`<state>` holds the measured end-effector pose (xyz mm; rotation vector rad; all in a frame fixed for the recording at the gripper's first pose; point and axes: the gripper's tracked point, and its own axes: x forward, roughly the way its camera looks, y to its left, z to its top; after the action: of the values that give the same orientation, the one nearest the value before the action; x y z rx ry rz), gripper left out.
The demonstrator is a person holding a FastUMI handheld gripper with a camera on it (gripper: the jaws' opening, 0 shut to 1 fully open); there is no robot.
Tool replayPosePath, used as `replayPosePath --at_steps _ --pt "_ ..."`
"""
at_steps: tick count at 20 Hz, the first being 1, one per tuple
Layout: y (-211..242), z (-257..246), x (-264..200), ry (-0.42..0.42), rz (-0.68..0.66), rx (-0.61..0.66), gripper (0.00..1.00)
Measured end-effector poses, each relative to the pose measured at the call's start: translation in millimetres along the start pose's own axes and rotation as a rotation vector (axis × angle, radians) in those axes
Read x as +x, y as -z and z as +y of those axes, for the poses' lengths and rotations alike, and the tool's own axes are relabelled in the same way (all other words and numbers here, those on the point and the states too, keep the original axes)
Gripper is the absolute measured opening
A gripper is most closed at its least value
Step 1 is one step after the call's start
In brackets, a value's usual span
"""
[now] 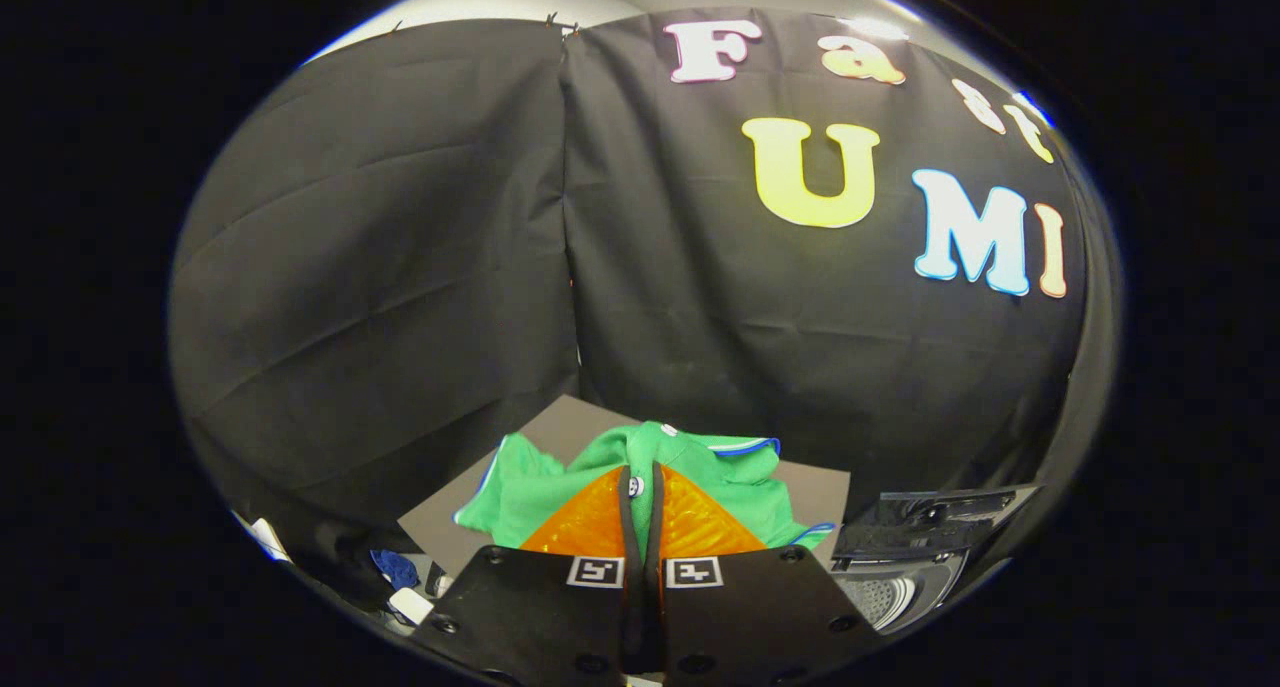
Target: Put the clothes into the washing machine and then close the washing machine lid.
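Fingers [640, 487] pinch the green shirt [720, 462], hiding its middle; washing machine [905, 557] partly cut off

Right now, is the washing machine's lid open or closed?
Open. The lid stands raised behind the drum, whose ribbed inside is exposed. The fingers are shut on the green shirt.

A cloth-walled recording booth [400, 267], with a washing machine [900, 567] beside a small table [570, 427].
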<state>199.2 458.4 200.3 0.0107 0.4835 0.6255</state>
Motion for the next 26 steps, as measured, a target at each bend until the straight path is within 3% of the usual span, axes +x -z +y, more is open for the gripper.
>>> replayPosePath --at_steps 6,26 --pt "-5 -40 -27 0.036 -0.026 0.001 0.01" --pt "12 -252 -129 0.149 -0.082 0.118 0.02"
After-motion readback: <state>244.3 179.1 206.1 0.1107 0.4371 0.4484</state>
